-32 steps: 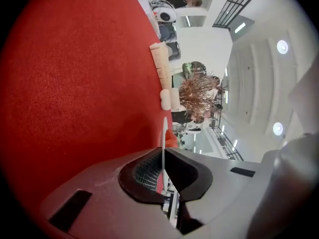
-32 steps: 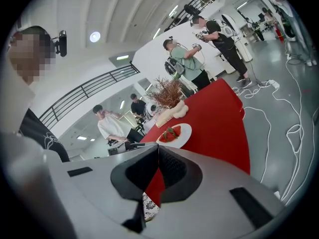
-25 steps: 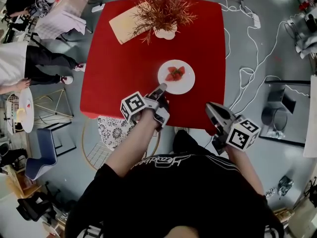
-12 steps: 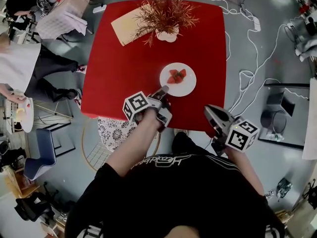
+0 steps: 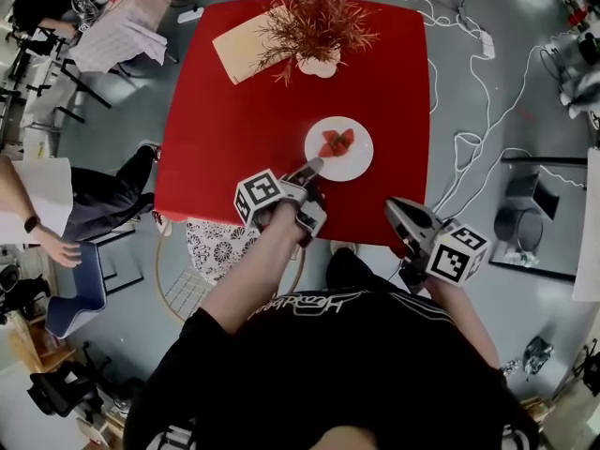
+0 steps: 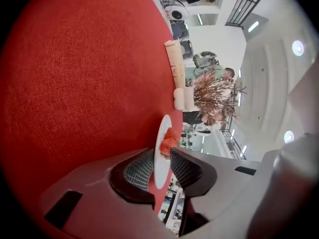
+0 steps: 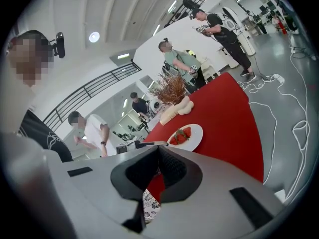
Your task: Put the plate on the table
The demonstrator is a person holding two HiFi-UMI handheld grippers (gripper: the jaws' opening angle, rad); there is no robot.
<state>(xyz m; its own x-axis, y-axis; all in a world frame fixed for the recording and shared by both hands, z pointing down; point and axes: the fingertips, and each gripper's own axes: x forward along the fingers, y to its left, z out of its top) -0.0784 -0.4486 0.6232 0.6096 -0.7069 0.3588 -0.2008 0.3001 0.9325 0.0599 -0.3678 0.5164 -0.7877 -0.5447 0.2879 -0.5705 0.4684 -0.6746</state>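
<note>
Left gripper is held low over the near edge of the square red-clothed table, and its jaws are being opened. In the left gripper view the rim of the round white plate is seen between the two ribbed pads, with no squeeze on it to be made out. The plate is laid flat on the table, a little right of the table's middle and set back from the near edge, and cut red strawberries are carried on it.

Right gripper is held off the table's near right corner, above the grey floor, with its jaws pressed together and nothing between them.

Wide bare cloth is left over the table's whole left half, and a narrower strip of it toward the right edge. A clear band is also kept between the plate and the far edge.

At the middle of the table's far edge a dried brown plant is stood in a white vase, and a tan rectangular board is laid at the far left corner.

Off the table's right side the floor is strewn with white cables. A round seat with a black-and-white patterned cushion is tucked at the near left corner. A person's dark-trousered legs are stretched out off the table's left side.
</note>
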